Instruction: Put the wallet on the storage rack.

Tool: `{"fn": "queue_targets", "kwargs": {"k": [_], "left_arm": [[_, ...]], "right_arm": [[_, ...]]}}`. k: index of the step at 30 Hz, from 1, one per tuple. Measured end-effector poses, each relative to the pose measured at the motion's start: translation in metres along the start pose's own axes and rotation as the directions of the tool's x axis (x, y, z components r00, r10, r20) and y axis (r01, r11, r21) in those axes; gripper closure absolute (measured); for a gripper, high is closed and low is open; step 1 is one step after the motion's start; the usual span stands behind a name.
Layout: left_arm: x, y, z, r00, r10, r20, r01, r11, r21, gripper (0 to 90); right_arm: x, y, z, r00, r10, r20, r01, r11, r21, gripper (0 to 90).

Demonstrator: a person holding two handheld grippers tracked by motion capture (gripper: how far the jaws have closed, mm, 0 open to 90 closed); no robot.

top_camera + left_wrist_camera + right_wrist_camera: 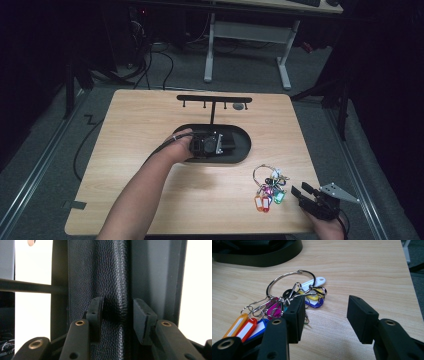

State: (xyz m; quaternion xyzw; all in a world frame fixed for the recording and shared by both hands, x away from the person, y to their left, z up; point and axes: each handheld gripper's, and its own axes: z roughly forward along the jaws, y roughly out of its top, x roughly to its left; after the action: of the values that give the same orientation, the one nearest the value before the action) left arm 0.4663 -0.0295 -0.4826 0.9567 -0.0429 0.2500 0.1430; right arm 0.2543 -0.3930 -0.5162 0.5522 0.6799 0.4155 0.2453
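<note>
1. My left gripper is over the black oval tray of the key stand, mid-table.
2. Left gripper view: a black grained-leather item runs between the jaws, dented by the left pad; the right pad stands just clear. Jaws part-open, not clamped.
3. My right gripper rests at the table's near right corner, jaws apart, holding nothing.
4. Key ring with coloured tags lies just beside the right gripper's left jaw.

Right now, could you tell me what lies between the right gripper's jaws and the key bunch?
Nothing: the right gripper view shows bare wood between the right gripper and the key bunch, whose tags lie beside one jaw.
</note>
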Motion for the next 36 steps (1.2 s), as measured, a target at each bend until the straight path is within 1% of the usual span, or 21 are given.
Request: {"fn": "queue_targets", "kwargs": {"k": [2,3,4,5,6,8,10,11,13,17,20,21,23,25,26,27,29,31,33,34,36], "left_arm": [[0.0,0.001,-0.003,0.9997,-0.017,0.015,0.017,0.9997,-0.018,58.0],[-0.001,0.001,-0.006,0.9998,-0.021,0.003,0.021,0.9994,-0.026,57.9],[0.0,0.002,-0.009,0.9994,-0.034,-0.002,0.034,0.9987,-0.039,58.2],[0.001,0.001,-0.012,0.9986,-0.052,0.003,0.052,0.997,-0.057,58.7],[0.001,0.001,-0.015,0.9976,-0.07,-0.003,0.069,0.9957,-0.062,60.2],[0.002,-0.001,-0.02,0.9923,-0.123,-0.003,0.123,0.9901,-0.068,62.4],[-0.001,-0.004,-0.023,0.9854,-0.17,0.006,0.17,0.981,-0.093,63.5],[-0.002,-0.006,-0.025,0.9823,-0.187,0.013,0.187,0.9774,-0.098,63.6],[-0.006,-0.01,-0.026,0.9789,-0.204,0.017,0.204,0.9735,-0.103,63.5],[-0.012,-0.018,-0.029,0.9686,-0.249,-0.005,0.247,0.965,-0.086,62.9],[-0.017,-0.024,-0.036,0.9534,-0.302,0.008,0.301,0.9478,-0.105,62.3],[-0.019,-0.026,-0.039,0.9497,-0.313,0.006,0.312,0.9432,-0.115,61.7],[-0.023,-0.03,-0.044,0.9389,-0.343,0.022,0.343,0.9307,-0.126,61.4],[-0.028,-0.033,-0.048,0.9315,-0.363,0.02,0.363,0.9229,-0.13,61.2],[-0.031,-0.035,-0.051,0.9243,-0.381,0.027,0.38,0.9133,-0.146,61.2],[-0.034,-0.037,-0.053,0.9188,-0.393,0.034,0.393,0.9058,-0.157,61.2],[-0.039,-0.041,-0.057,0.9082,-0.417,0.038,0.417,0.8939,-0.165,61.2],[-0.046,-0.046,-0.061,0.8953,-0.442,0.051,0.444,0.8778,-0.179,61.2],[-0.053,-0.052,-0.064,0.8773,-0.476,0.063,0.478,0.8563,-0.194,60.5],[-0.057,-0.056,-0.065,0.8669,-0.493,0.071,0.497,0.8432,-0.206,60.2],[-0.065,-0.062,-0.067,0.8531,-0.516,0.075,0.519,0.8261,-0.219,59.6]], "right_arm": [[0.0,0.0,0.0,1.0,0.009,-0.005,-0.009,1.0,-0.001,49.4],[-0.001,0.0,0.0,0.9999,0.01,-0.006,-0.01,1.0,-0.002,49.4],[-0.001,0.001,0.0,0.9999,0.015,-0.007,-0.015,1.0,0.0,49.4],[-0.001,0.001,0.001,0.9999,0.013,-0.009,-0.013,1.0,0.0,49.4],[-0.001,0.001,0.001,0.9999,0.012,-0.01,-0.012,1.0,0.0,49.5],[0.0,0.001,0.001,0.9999,0.01,-0.012,-0.01,1.0,0.0,49.7],[0.0,0.001,0.001,0.9998,0.009,-0.015,-0.009,1.0,0.001,50.8],[0.0,0.001,0.0,0.9998,0.007,-0.02,-0.007,1.0,0.002,51.9],[0.0,0.001,0.0,0.9996,0.009,-0.028,-0.009,1.0,0.004,53.2],[0.0,0.001,0.001,0.9993,0.003,-0.036,-0.003,1.0,0.005,54.7],[0.001,0.001,0.001,0.9991,0.004,-0.042,-0.004,1.0,0.011,55.1],[0.002,0.001,0.002,0.999,0.0,-0.044,0.0,1.0,0.012,55.1],[0.002,0.001,0.002,0.999,-0.001,-0.046,0.002,1.0,0.017,55.1],[0.003,0.001,0.002,0.9989,-0.002,-0.046,0.002,1.0,0.016,55.2],[0.003,0.001,0.001,0.9989,-0.002,-0.047,0.002,1.0,0.014,55.1],[0.003,0.001,0.001,0.9989,-0.005,-0.046,0.006,1.0,0.012,55.3],[0.002,0.001,0.0,0.9989,-0.001,-0.047,0.002,1.0,0.012,55.4],[0.002,0.0,0.0,0.9989,0.0,-0.047,0.0,1.0,0.012,55.7],[0.003,0.0,-0.001,0.9988,-0.002,-0.049,0.003,1.0,0.011,56.0],[0.003,0.0,-0.001,0.9987,-0.001,-0.051,0.002,1.0,0.011,56.2],[0.004,-0.001,-0.001,0.9986,-0.005,-0.052,0.006,1.0,0.013,56.1]]}}
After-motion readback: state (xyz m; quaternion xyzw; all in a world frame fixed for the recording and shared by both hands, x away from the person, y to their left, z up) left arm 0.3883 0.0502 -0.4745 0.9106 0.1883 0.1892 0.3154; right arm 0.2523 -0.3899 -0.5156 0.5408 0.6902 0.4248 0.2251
